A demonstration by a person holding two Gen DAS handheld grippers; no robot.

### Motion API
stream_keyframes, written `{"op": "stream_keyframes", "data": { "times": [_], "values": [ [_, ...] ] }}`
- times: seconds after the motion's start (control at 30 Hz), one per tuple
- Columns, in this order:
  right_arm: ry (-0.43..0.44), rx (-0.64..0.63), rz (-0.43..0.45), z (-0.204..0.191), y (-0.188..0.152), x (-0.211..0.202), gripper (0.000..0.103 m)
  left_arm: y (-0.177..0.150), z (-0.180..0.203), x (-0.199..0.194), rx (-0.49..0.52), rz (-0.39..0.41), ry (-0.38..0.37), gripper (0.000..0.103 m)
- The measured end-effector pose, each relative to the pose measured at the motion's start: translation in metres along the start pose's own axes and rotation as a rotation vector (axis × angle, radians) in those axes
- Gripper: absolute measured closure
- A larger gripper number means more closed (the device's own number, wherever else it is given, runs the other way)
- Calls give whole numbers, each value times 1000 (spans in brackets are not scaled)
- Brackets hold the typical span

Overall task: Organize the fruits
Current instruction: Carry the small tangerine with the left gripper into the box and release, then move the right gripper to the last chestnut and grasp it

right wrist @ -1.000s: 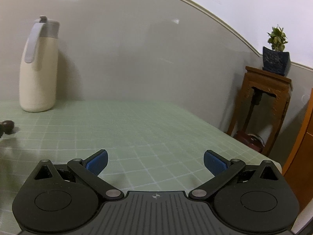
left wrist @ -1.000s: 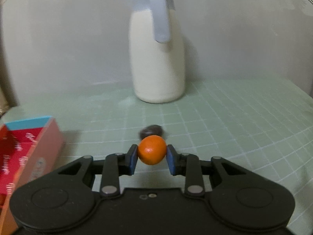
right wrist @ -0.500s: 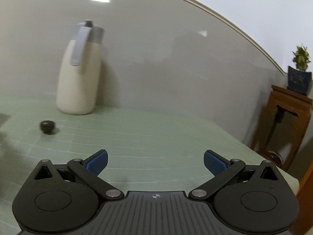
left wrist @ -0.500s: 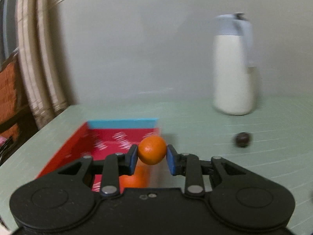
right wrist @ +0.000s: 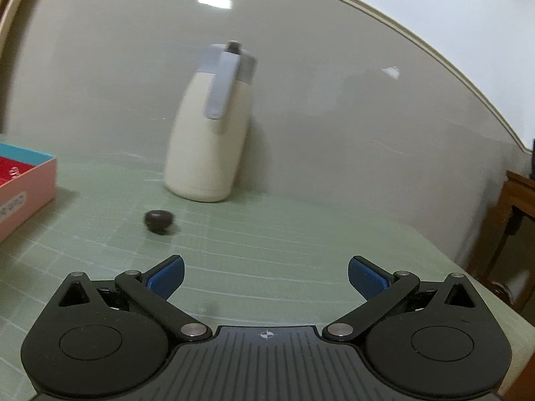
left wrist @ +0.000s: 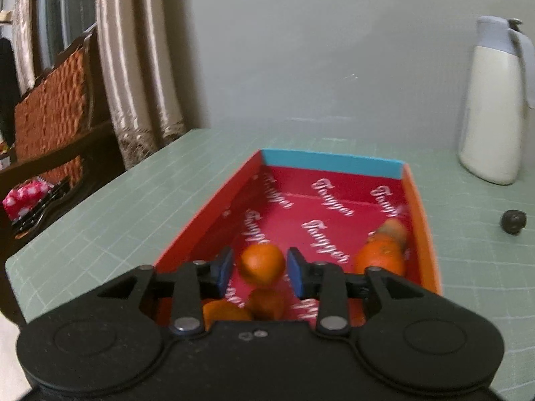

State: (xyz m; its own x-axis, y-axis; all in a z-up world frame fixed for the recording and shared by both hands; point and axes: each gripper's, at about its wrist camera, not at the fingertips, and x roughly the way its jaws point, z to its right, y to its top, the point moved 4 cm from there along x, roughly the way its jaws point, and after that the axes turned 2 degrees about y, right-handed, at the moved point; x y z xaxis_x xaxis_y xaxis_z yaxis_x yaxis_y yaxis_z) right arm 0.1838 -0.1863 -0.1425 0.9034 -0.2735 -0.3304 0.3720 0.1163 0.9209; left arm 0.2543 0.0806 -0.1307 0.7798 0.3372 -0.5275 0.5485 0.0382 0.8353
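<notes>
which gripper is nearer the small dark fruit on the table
Right. The right gripper faces the dark fruit, just ahead and slightly left of it. The left gripper is over the red box, the fruit off to its right.

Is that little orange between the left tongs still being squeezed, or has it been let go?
Let go, it seems: the left tongs have just been opening, and gaps show beside the orange, above the red box.

Small orange fruit (left wrist: pixel 261 263) over red box (left wrist: pixel 337 163); dark fruit (right wrist: pixel 158 221) on table.
</notes>
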Motion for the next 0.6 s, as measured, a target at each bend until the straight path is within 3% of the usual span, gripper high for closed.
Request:
{"op": "stream_keyframes", "data": {
  "times": [0.23,0.37,0.6],
  "values": [
    [67,-11,14,-29,10,4,0,-1,-25,-18,-40,24,-14,62],
    [102,-7,10,-41,16,10,0,3,-45,-36,-58,72,16,34],
    [178,-8,-24,-60,19,17,0,-13,-88,-60,-112,90,65,31]
  ]
}}
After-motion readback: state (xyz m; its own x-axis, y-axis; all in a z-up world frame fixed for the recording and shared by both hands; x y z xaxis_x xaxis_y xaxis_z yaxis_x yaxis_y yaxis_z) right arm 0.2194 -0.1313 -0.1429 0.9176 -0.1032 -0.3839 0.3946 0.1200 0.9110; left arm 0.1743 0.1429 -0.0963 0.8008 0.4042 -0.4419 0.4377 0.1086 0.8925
